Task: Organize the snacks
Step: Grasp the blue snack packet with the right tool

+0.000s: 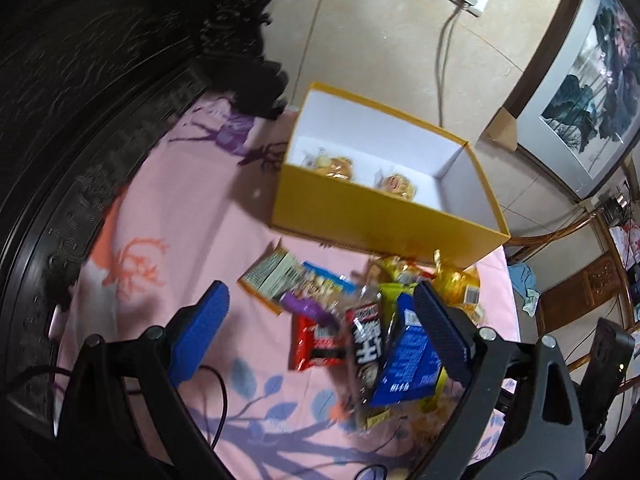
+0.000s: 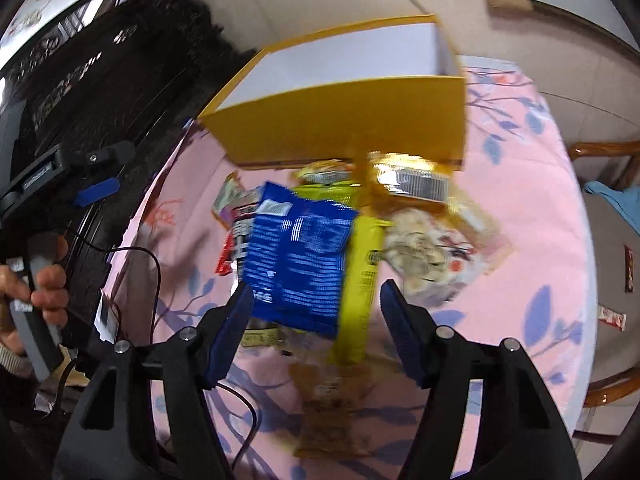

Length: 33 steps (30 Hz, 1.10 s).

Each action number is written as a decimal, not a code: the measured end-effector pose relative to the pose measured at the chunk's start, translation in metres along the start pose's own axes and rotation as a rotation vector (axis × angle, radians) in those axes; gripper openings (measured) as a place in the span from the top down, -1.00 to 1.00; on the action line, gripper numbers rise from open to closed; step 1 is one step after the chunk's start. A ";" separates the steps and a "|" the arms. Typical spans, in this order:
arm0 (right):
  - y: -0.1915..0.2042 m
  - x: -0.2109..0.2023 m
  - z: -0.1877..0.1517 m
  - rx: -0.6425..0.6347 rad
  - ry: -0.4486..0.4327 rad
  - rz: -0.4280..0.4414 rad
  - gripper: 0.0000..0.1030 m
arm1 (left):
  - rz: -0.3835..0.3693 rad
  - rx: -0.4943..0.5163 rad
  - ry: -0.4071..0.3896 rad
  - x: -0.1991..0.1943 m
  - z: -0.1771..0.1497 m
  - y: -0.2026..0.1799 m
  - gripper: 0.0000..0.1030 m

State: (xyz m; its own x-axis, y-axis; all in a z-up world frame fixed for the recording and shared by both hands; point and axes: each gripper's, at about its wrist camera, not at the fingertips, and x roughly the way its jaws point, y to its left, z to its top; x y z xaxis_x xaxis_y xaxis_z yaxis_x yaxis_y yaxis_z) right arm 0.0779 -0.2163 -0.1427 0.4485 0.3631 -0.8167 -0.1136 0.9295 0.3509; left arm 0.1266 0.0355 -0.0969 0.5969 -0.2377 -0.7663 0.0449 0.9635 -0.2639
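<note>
Table: pink flowered cloth (image 1: 160, 208) covers it.
Box: yellow box (image 1: 372, 216), open-topped, stands on the cloth; two wrapped pastries (image 1: 394, 186) lie inside.
Snacks: loose pile just in front of the box, blue packet (image 2: 298, 256) on top.
Left gripper (image 1: 320, 320): jaws spread wide over the pile, pinching nothing.
Right gripper (image 2: 316, 312): jaws apart either side of the blue packet's near end, pads clear.

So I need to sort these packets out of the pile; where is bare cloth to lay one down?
Free: the pink cloth between the dark carved furniture and the yellow box, and the cloth right of the pile in the right wrist view. Crowded: the snack pile against the box front. The box floor between its two pastries is also bare.
</note>
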 end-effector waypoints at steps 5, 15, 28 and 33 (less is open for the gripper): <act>0.018 0.038 0.018 0.024 0.053 0.008 -0.31 | 0.008 -0.039 -0.006 -0.012 -0.007 0.013 -0.84; 0.032 0.097 0.027 0.072 0.144 -0.165 -0.60 | 0.026 -0.065 -0.001 -0.027 -0.021 0.028 -0.84; 0.017 0.102 0.023 0.118 0.172 -0.212 -0.61 | 0.023 -0.079 0.013 -0.026 -0.024 0.028 -0.84; 0.006 0.091 0.014 0.146 0.174 -0.142 -0.62 | 0.022 -0.073 0.017 -0.027 -0.023 0.027 -0.84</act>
State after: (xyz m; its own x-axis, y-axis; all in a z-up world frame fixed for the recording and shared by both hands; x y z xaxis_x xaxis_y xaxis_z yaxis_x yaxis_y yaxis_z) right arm 0.1301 -0.1784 -0.2082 0.2906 0.2470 -0.9244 0.0747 0.9573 0.2793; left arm 0.0933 0.0647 -0.0972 0.5835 -0.2193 -0.7820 -0.0268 0.9571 -0.2884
